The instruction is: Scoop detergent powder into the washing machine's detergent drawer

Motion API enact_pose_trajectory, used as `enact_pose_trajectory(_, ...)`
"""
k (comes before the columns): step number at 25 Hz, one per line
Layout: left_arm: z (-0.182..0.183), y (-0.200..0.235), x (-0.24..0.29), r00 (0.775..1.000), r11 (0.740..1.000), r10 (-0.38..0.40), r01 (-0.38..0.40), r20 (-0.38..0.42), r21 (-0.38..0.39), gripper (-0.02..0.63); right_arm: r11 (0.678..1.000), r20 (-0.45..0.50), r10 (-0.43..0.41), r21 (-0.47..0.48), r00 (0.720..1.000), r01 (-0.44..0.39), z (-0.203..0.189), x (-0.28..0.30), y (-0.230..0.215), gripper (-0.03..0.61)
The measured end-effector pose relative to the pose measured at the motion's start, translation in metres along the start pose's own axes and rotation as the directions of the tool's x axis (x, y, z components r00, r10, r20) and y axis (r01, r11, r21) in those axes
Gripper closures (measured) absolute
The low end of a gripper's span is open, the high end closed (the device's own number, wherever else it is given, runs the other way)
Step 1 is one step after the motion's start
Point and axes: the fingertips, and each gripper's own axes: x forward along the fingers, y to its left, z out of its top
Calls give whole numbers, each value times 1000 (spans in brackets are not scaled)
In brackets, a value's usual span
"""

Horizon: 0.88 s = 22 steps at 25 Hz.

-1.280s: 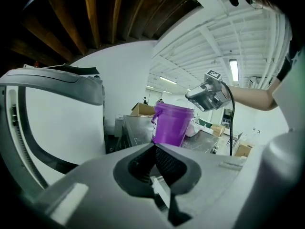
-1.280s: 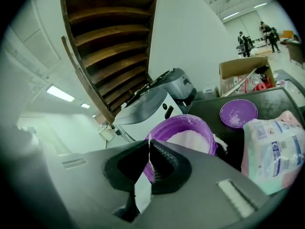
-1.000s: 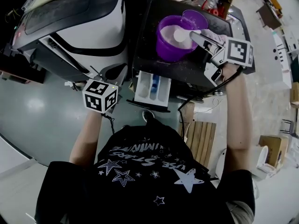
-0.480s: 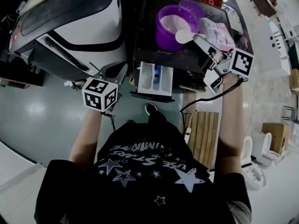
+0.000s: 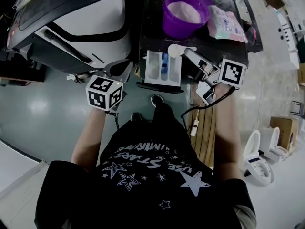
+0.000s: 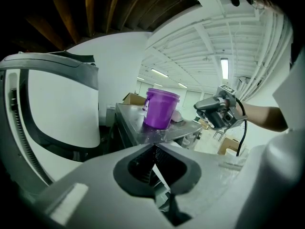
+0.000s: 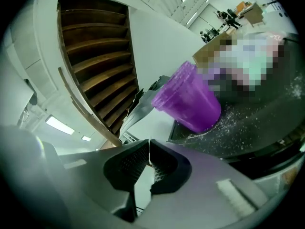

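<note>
A purple tub (image 5: 183,11) of white powder stands on the black machine top (image 5: 152,27); it also shows as the purple tub (image 6: 160,109) and, tilted in frame, as the purple tub (image 7: 188,99). Below it the white detergent drawer (image 5: 163,67) is pulled out, with a blue insert. My right gripper (image 5: 187,52) is shut on the handle of a white scoop (image 5: 175,50), whose bowl hangs over the drawer's right compartment. My left gripper (image 5: 124,71) sits left of the drawer, shut with nothing seen between its jaws (image 6: 153,149). The scoop is hidden in the right gripper view (image 7: 149,154).
A white and black washing machine (image 5: 71,18) stands to the left. A pink and white bag (image 5: 226,24) lies right of the tub. Spilled powder dusts the black top. A wooden slatted crate (image 5: 205,132) and a cable are by my right side.
My right gripper has carried the scoop from the tub's rim back toward me, to over the drawer. The left gripper has stayed put.
</note>
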Motion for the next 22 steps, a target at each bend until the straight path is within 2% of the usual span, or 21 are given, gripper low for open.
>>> enact_pose_trajectory(4, -7, 0, -3, 1000, 1000, 1, -1, -6, -6, 614, 1000, -39, -17, 3, 999, 17, -26, 15, -10, 543)
enact_pose_trajectory(6, -11, 0, -5, 1000, 1000, 4, -4, -11, -10, 614, 995, -62, -100, -31, 993, 99, -37, 17, -26, 543)
enact_pose_trajectory(8, -15, -1, -6, 1000, 1000, 5, -5, -17, -13, 614, 982, -77, -169, -97, 983, 161, -45, 19, -38, 543)
enact_pose_trajectory(13, -26, -3, -13, 999, 1000, 7, -8, -32, -19, 614, 944, -123, -190, -294, 974, 147, -64, 35, -41, 543)
enact_pose_trajectory(18, -34, -4, -18, 999, 1000, 13, -14, -37, -27, 614, 878, -157, -225, -461, 962, 130, -77, 46, -41, 543)
enact_pose_trajectory(22, -39, -6, -22, 999, 999, 19, -20, -35, -32, 614, 783, -184, -267, -613, 946, 101, -88, 55, -44, 543)
